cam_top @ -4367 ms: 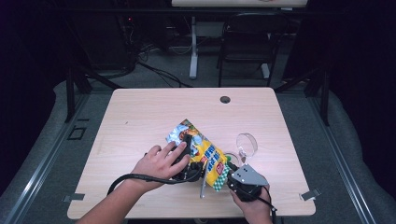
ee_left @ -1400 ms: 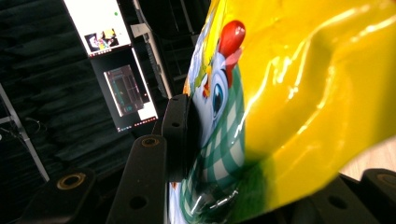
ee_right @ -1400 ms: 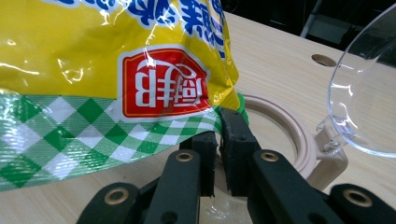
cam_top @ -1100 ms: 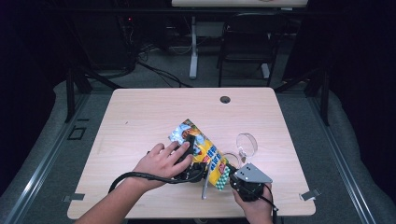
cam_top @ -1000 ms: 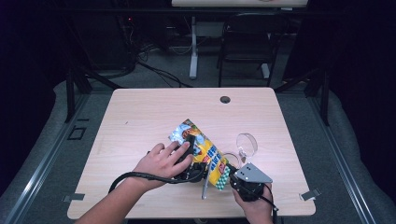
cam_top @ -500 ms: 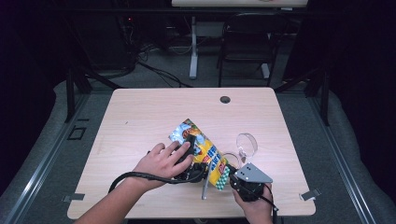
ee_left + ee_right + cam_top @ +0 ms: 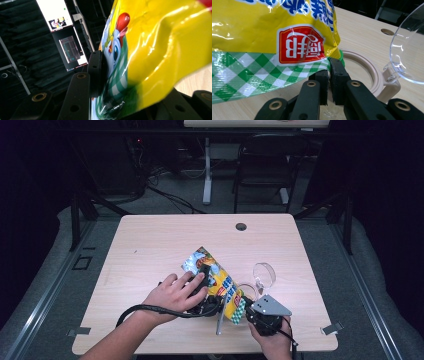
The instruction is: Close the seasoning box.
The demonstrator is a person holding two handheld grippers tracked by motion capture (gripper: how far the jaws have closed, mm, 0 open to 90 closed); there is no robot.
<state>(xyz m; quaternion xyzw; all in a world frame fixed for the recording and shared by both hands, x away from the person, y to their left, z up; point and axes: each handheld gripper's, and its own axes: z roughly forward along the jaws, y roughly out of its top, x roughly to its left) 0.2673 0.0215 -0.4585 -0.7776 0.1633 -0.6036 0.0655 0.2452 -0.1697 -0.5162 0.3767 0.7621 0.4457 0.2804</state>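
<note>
Both tongs clamped on bag [image 7: 220, 285]: left tongs [image 7: 105, 75] around its middle, right tongs [image 7: 329, 72] pinching near corner, probably for tearing open.

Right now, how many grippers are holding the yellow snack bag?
2. The left gripper clamps the snack bag at its middle, under the person's hand. The right gripper pinches the bag's checkered bottom corner, near the table's front edge.
</note>
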